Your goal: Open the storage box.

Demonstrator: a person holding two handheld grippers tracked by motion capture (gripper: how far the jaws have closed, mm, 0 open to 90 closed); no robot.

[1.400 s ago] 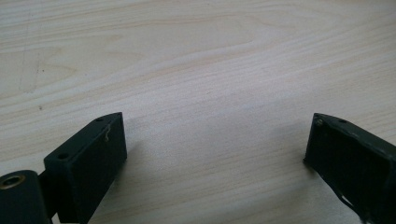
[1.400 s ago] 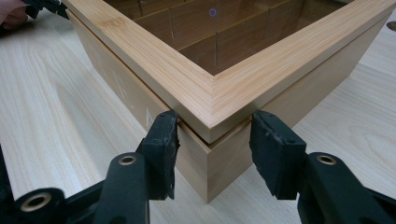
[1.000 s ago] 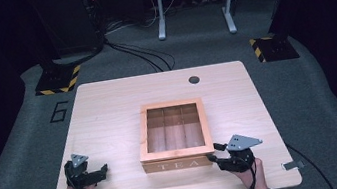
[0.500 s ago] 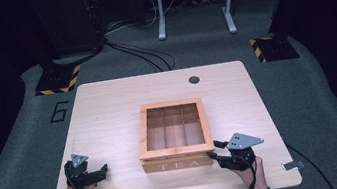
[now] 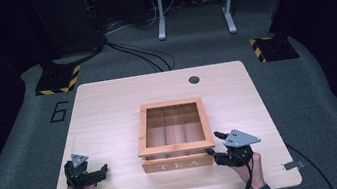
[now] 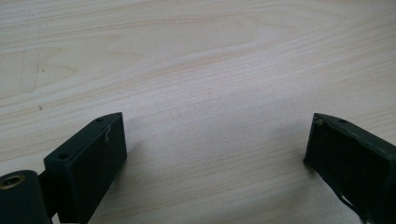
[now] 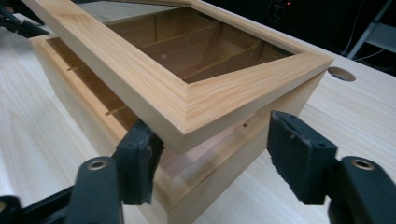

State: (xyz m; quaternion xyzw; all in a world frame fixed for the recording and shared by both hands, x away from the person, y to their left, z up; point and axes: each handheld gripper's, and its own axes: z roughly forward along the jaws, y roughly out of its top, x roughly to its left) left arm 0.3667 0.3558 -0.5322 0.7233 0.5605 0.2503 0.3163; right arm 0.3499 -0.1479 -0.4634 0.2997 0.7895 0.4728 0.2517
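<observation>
A wooden tea box (image 5: 178, 158) marked "TEA" stands at the middle of the table (image 5: 108, 108), with several compartments showing through its windowed lid (image 5: 176, 148). In the right gripper view the lid (image 7: 187, 98) is tilted up a little off the box (image 7: 210, 177) at the near corner. My right gripper (image 5: 213, 144) (image 7: 215, 140) is at the box's front right corner and its jaws have just been opening. One finger (image 7: 137, 158) sits in the gap under the lid's edge, the other (image 7: 299, 154) stands apart from the box. My left gripper (image 5: 101, 172) (image 6: 215, 135) rests open over bare table (image 6: 210, 70) at the front left.
A round cable hole (image 5: 194, 79) (image 7: 343, 73) lies in the tabletop behind the box. Black cables (image 5: 140, 55) run over the grey floor beyond the table. Two hazard-striped bases (image 5: 58, 80) and a metal stand (image 5: 193, 0) are farther back.
The right gripper's jaws stand wider apart at the box's corner than before. Both hands have kept their places.
</observation>
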